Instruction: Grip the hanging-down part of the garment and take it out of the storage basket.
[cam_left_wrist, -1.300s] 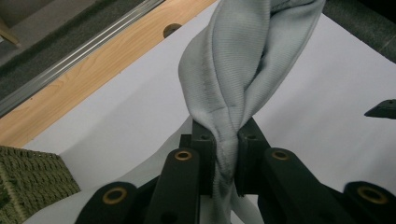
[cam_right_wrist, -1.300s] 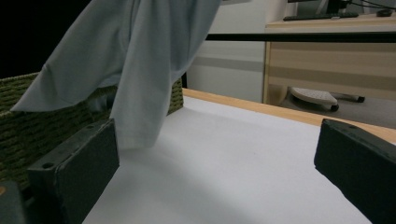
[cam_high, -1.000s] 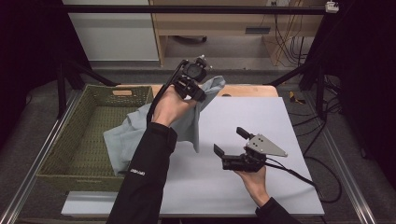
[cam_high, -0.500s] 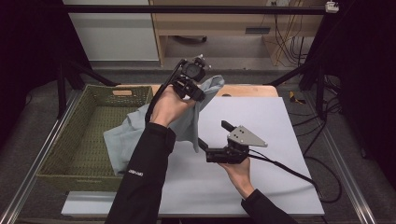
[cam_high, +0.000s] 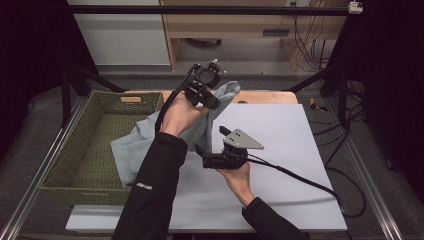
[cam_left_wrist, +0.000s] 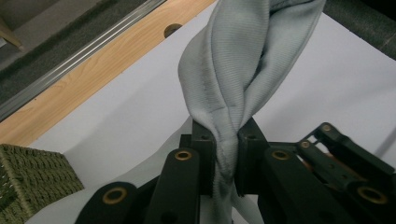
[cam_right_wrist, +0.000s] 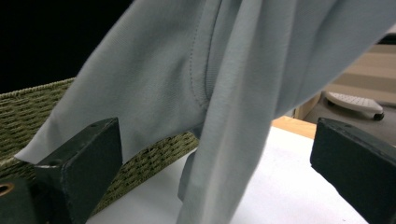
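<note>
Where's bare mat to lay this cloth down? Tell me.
Free: the white mat right of the right gripper, crossed by its cable, and the basket floor. Crowded: the mat's left, where the left gripper holds the cloth.

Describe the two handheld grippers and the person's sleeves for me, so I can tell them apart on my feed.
Both are black, two-jawed tools with brass-coloured pivot pins. The right gripper carries a grey three-cornered plate on top and trails a black cable across the white table surface. The left gripper has a round black camera housing. Both sleeves are black; the left sleeve bears small white lettering.

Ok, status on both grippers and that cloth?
Left gripper shut on grey cloth, raised. Right gripper open, facing hanging fold. Cloth trails over basket edge.
</note>
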